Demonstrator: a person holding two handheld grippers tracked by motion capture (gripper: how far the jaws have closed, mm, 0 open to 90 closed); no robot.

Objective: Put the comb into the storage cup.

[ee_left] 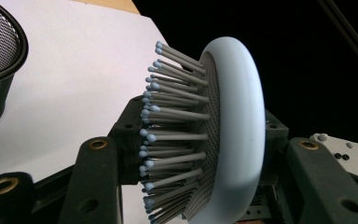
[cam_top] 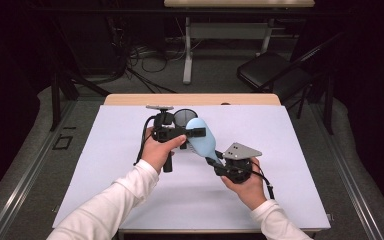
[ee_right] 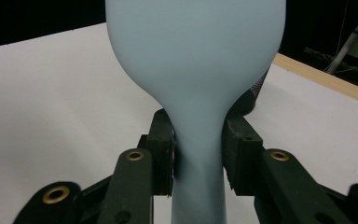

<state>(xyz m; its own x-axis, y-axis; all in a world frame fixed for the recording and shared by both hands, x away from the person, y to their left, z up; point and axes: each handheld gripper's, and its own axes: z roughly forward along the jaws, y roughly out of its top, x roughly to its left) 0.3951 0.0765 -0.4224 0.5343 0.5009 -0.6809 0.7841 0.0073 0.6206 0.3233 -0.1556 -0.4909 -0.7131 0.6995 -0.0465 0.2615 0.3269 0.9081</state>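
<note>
High view: pale blue hairbrush (cam_top: 201, 138), grey bristles, above white table (cam_top: 105, 165) | left tongs (cam_top: 196, 132) clamp its head | right tongs (cam_top: 213, 162) flank its handle, contact unclear | black mesh cup (cam_top: 183, 117) behind, contents unseen

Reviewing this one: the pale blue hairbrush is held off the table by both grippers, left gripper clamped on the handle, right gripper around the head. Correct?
Not quite: the sides are swapped. The left gripper clamps the hairbrush at its bristled head, as the left gripper view shows; the right gripper is around the handle, per the right gripper view.
</note>
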